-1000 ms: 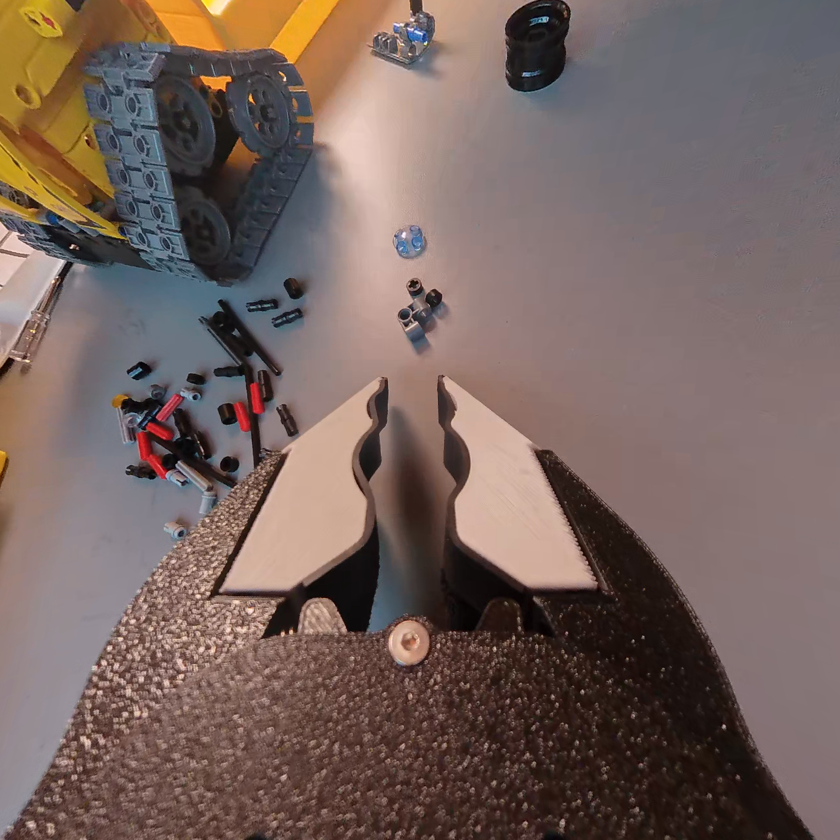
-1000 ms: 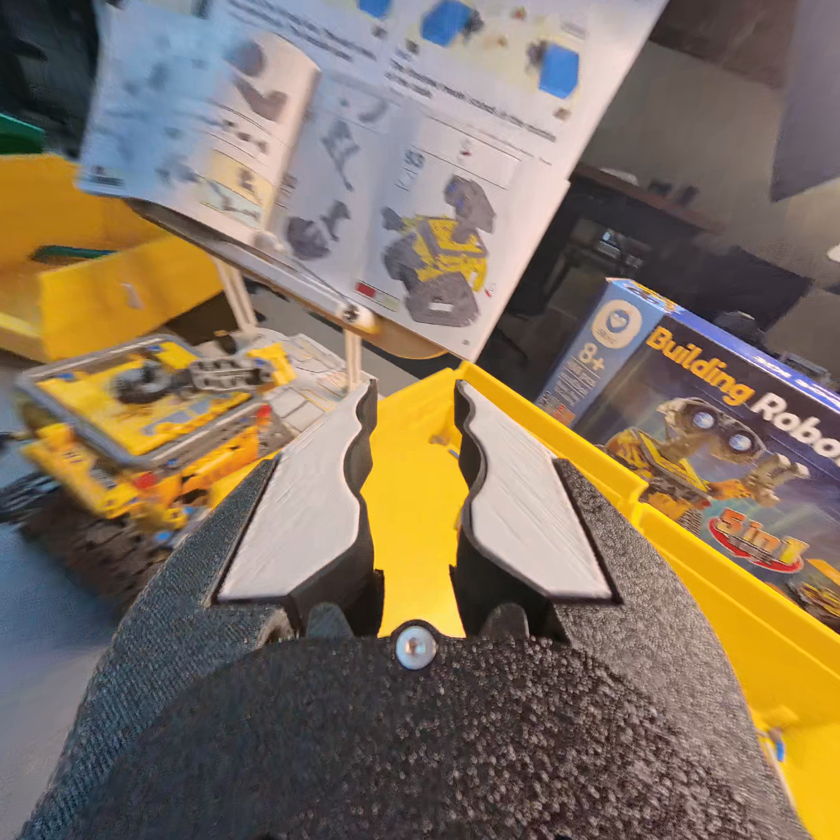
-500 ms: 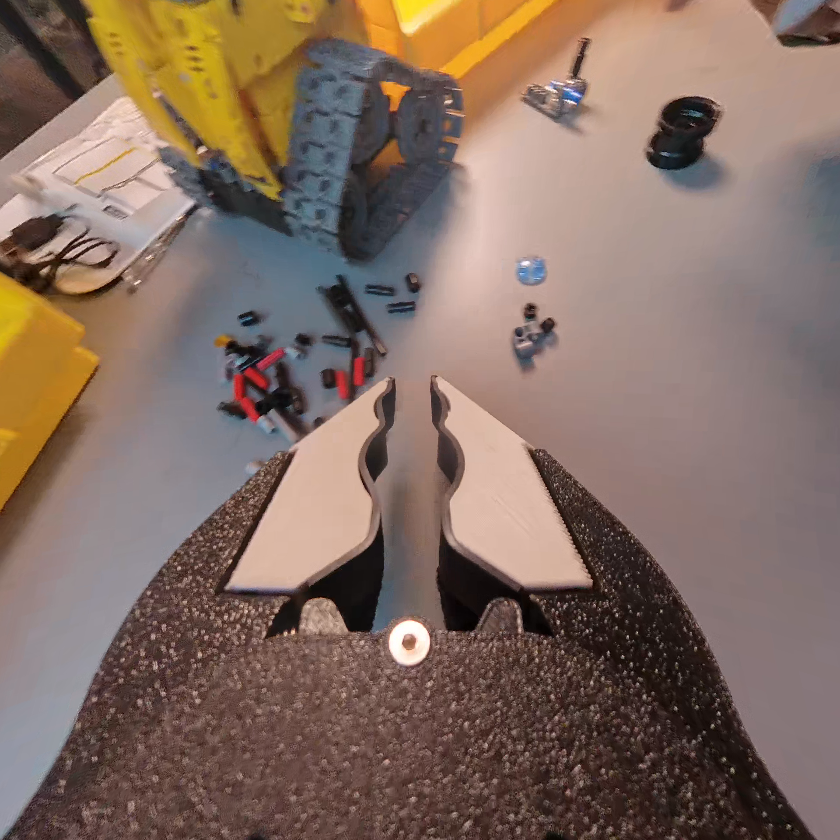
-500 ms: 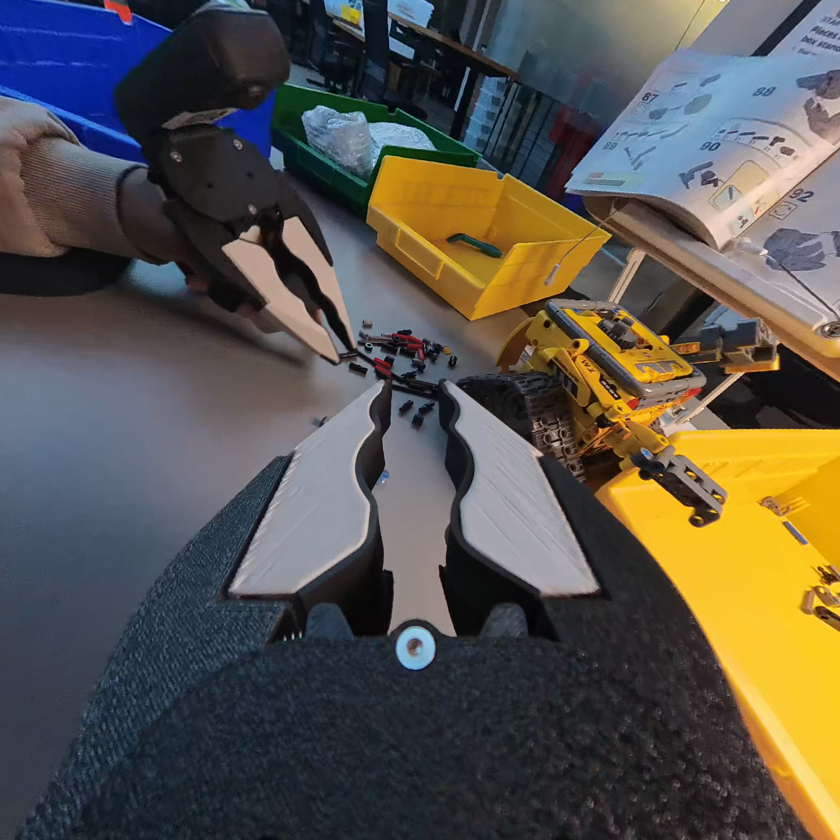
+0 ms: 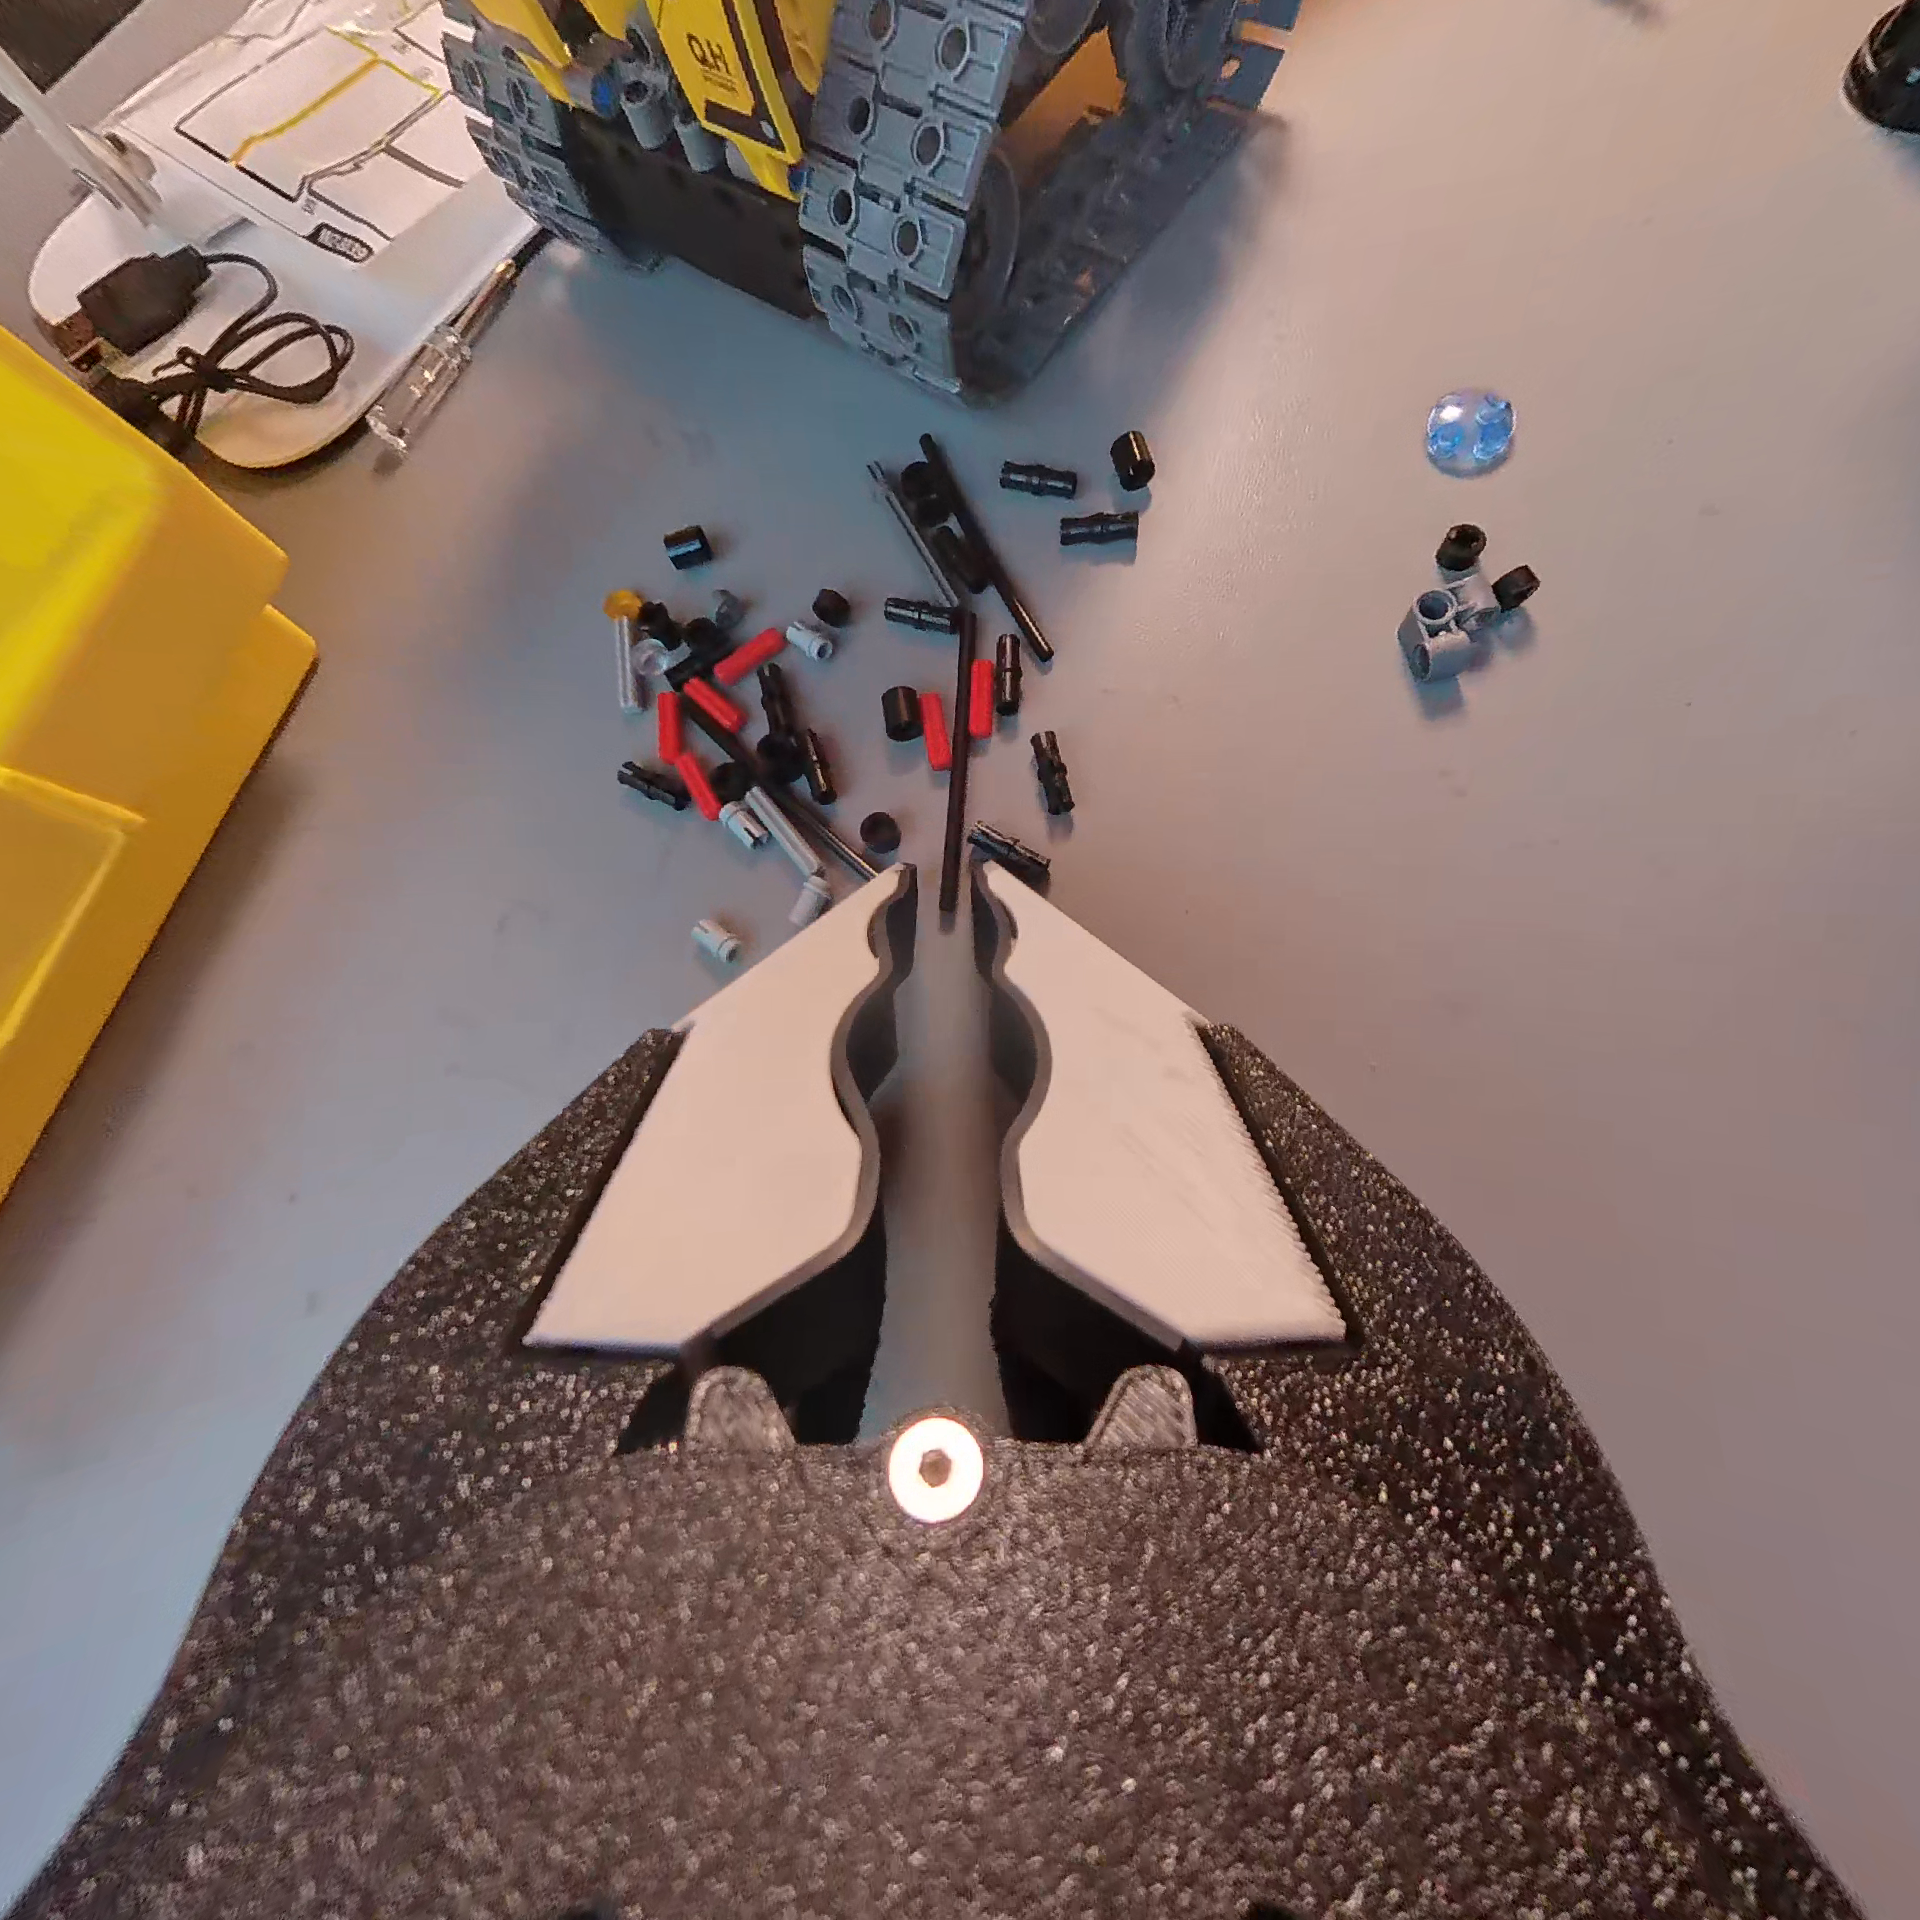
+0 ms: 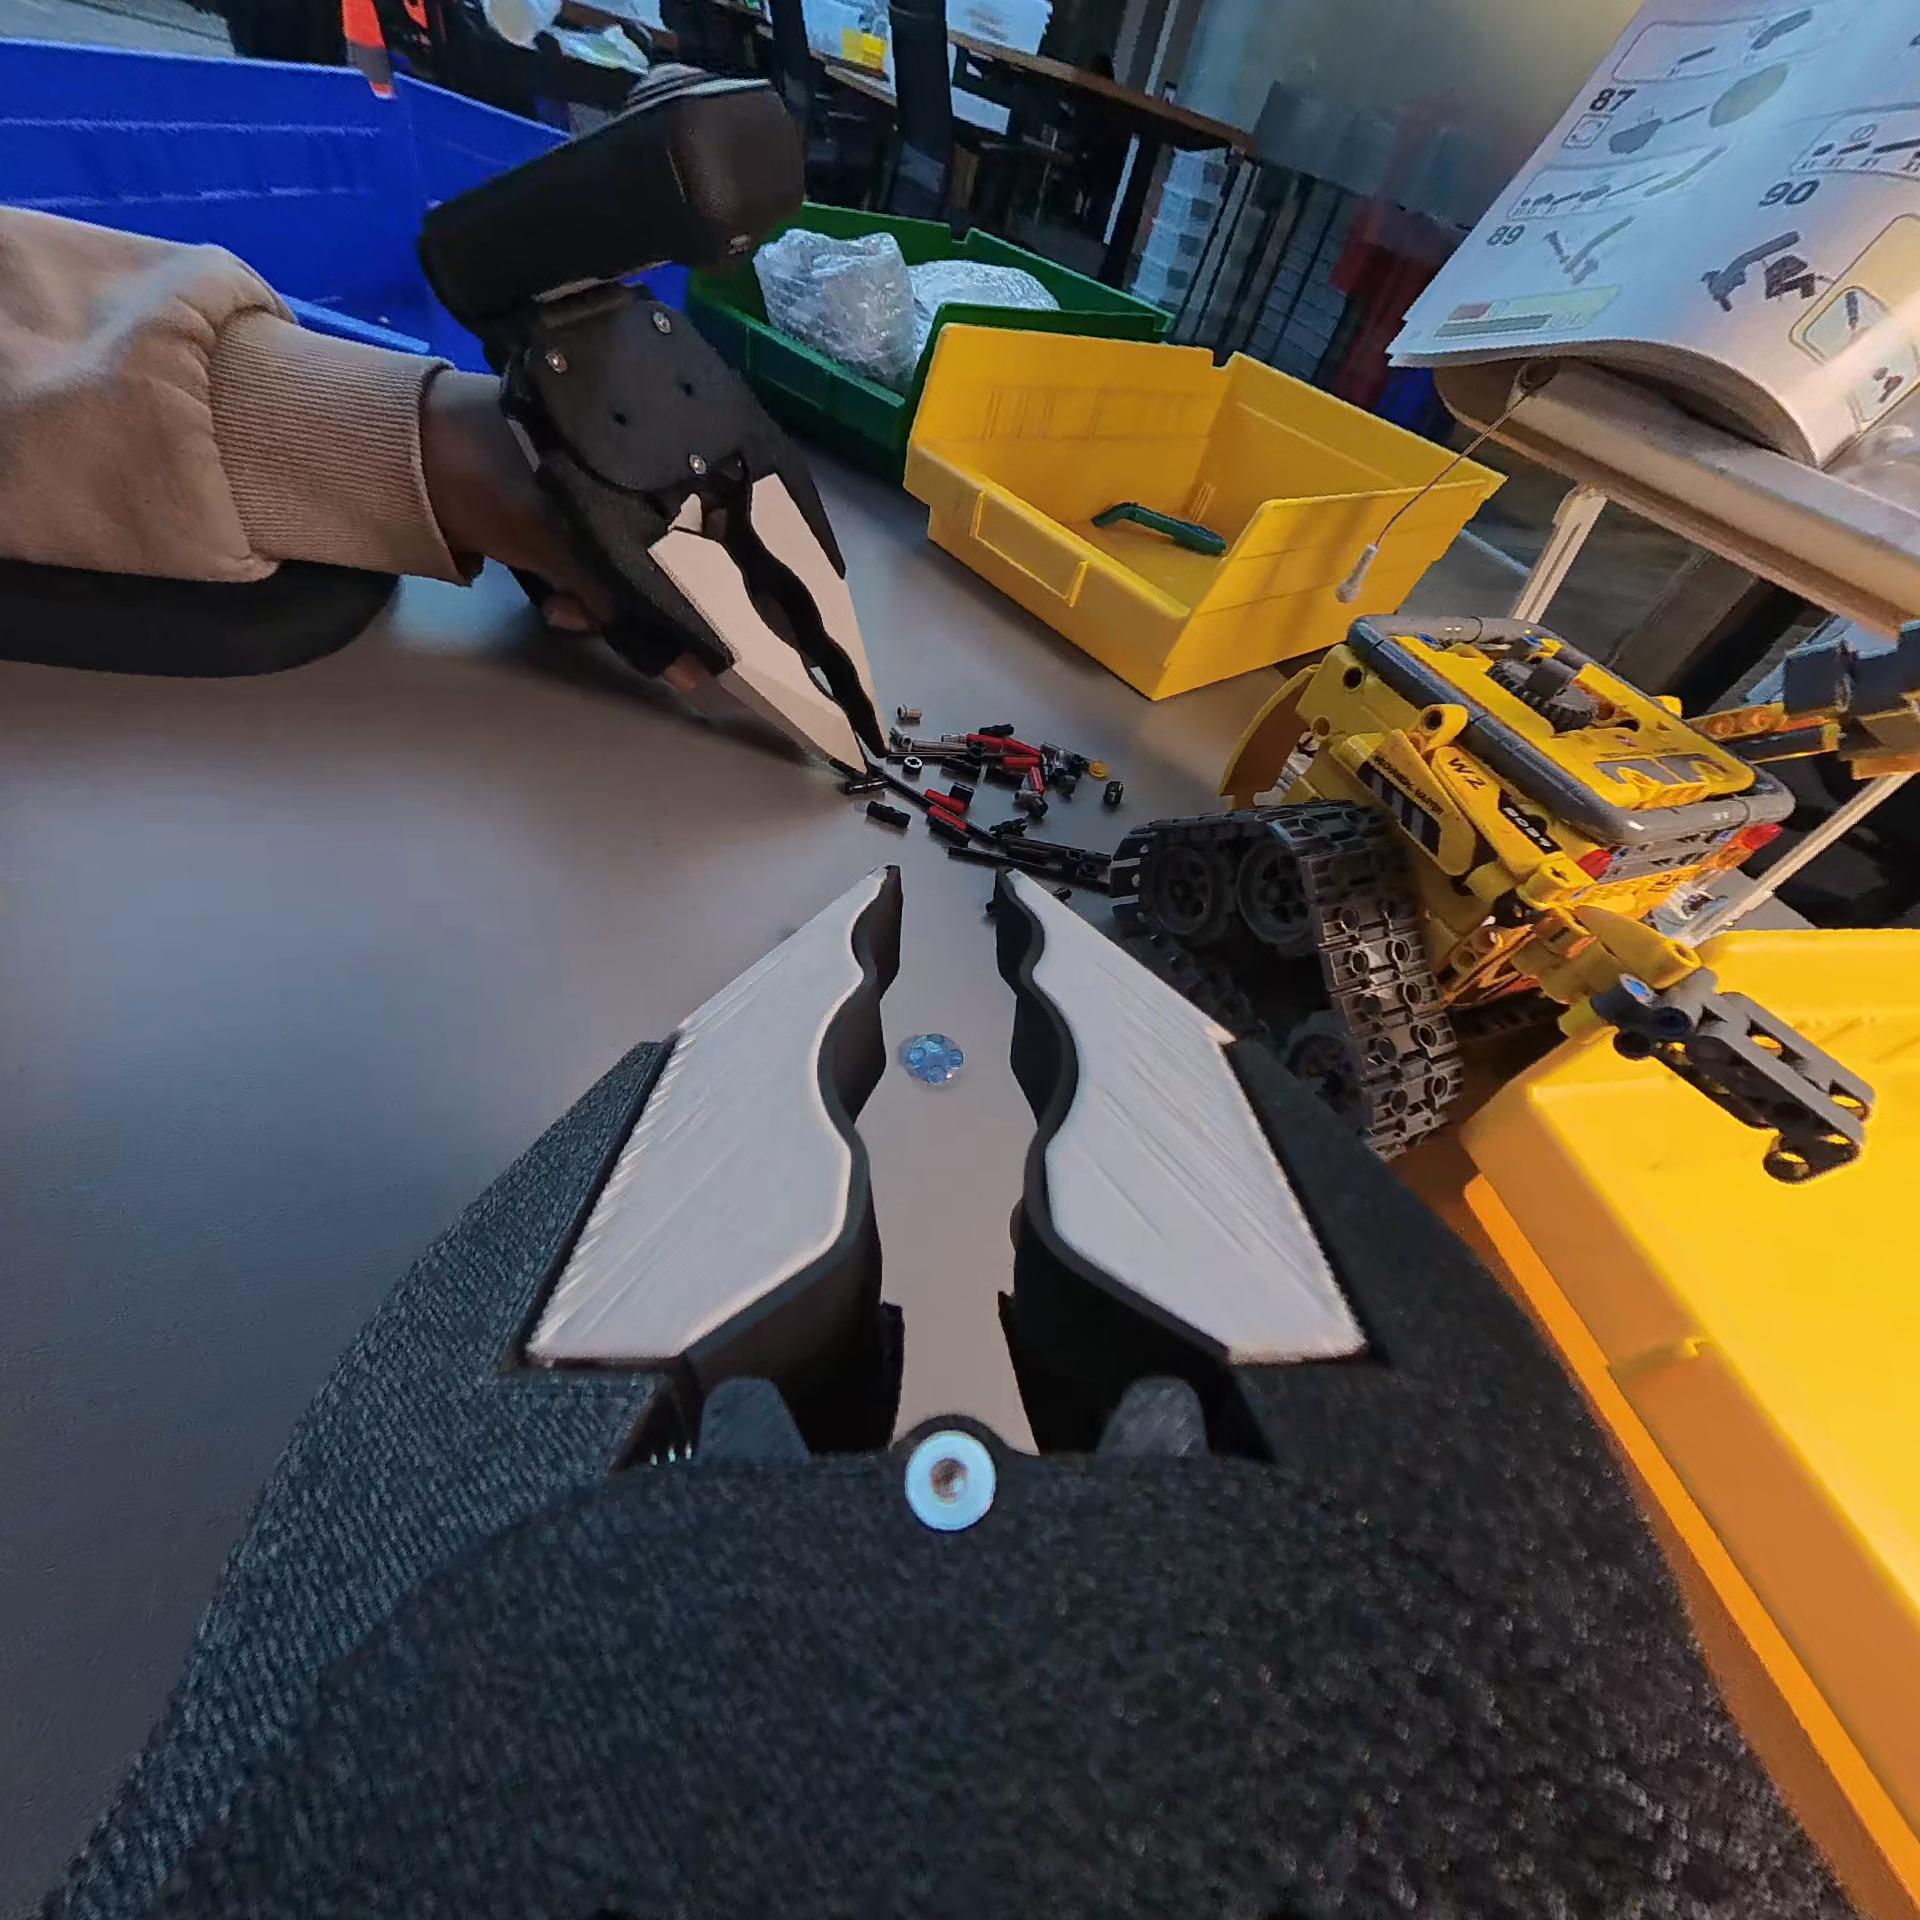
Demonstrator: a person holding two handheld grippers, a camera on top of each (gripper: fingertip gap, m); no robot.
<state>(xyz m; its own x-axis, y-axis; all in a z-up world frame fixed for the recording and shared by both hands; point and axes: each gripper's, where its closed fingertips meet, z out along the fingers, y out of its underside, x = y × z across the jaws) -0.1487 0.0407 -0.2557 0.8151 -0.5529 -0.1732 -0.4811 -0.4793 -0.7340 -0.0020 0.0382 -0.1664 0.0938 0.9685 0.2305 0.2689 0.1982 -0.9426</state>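
Observation:
My left gripper (image 5: 940,883) is down at the near edge of a pile of small black, red and grey pins (image 5: 790,707) on the grey table. Its jaws stand a narrow gap apart, and the near end of a long black axle (image 5: 961,758) lies between the tips, not visibly pinched. It also shows in the right wrist view (image 6: 857,753), held by a hand, tips on the table. My right gripper (image 6: 948,883) is open and empty, low over the table. A clear blue round piece (image 6: 930,1058) shows between its fingers. A yellow tracked model (image 6: 1455,831) stands to its right.
The tracked model (image 5: 883,156) stands behind the pile. The blue round piece (image 5: 1468,431) and a grey connector (image 5: 1449,623) lie to the right. A yellow bin (image 5: 104,727) is at left, with paper and a black cable (image 5: 208,343). Yellow bins (image 6: 1174,520) (image 6: 1714,1299), a green bin (image 6: 831,364) and a booklet on a stand (image 6: 1714,208) surround the work area. The tips of one gripper are about 20 cm away from the tips of the other. The grey connector (image 5: 1449,623) is about 9 cm from my left fingertips.
My left gripper has moved left and in toward the pin pile, and its jaws have narrowed around the axle's end. My right gripper has swung from the booklet down toward the table.

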